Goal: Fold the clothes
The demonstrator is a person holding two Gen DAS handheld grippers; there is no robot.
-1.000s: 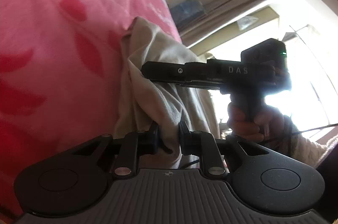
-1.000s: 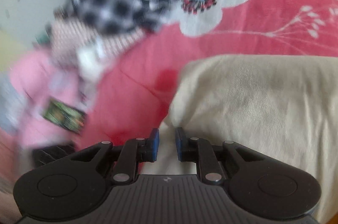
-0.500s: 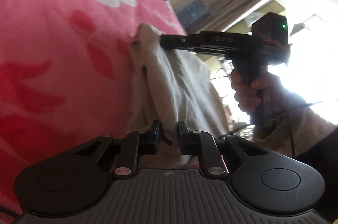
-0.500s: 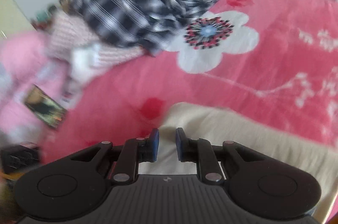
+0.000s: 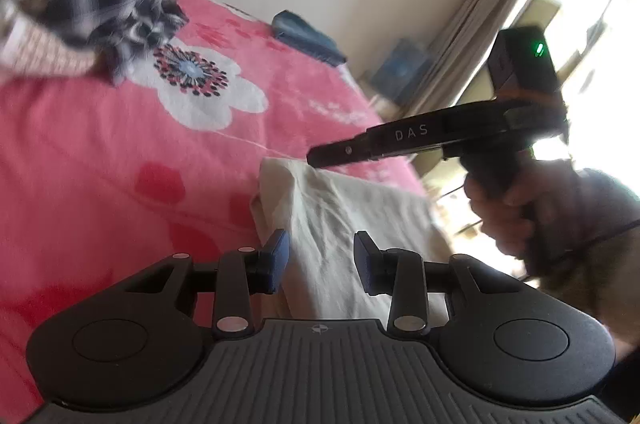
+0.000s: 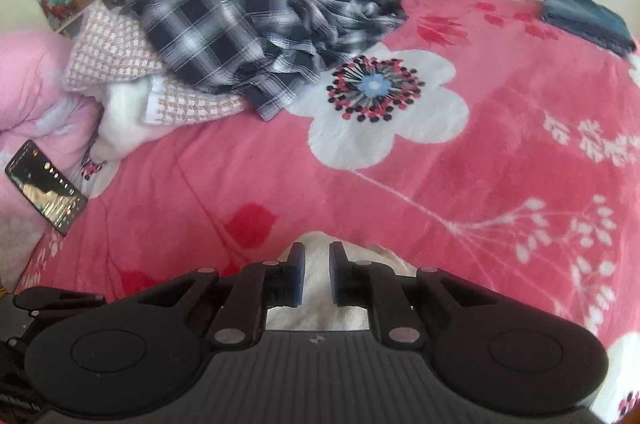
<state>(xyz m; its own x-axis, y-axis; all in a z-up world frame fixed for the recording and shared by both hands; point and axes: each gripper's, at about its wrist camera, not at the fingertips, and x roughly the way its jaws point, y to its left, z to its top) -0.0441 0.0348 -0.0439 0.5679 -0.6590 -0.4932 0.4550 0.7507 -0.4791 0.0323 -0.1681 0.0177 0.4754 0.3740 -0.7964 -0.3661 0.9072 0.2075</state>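
Cream garment (image 5: 352,224) is seen lying folded on the pink floral blanket (image 5: 100,160), near the blanket's edge closest to both cameras; its far corner lies just under the tip of the right gripper (image 5: 316,158) in the left wrist view

Left gripper (image 5: 320,258): jaws have just been opening and are held apart, blue pads (image 5: 280,256) clear of the cloth on either side. The garment is seen through the gap below them, not pinched

Right gripper (image 6: 317,272): jaws drawn near together with a narrow gap left between the pads. Cream fabric (image 6: 316,304) is seen through and beneath that gap; whether any of it is nipped cannot be told from either view. In the left wrist view this gripper is seen side-on, held by a hand (image 5: 504,212) with a sleeve behind it, tip directly over the garment's corner; contact cannot be judged

Elsewhere on the blanket: a plaid shirt (image 6: 240,20) is heaped over a pink-and-white houndstooth item (image 6: 112,52) toward the far left, well apart from the cream garment. A folded dark blue garment (image 6: 584,16) is set at the far right edge. A phone (image 6: 46,186) with a lit screen is seen at the left, on pale pink bedding (image 6: 28,84). A curtain (image 5: 492,4) and bright window are noted beyond the bed in the left wrist view; that view is motion-blurred
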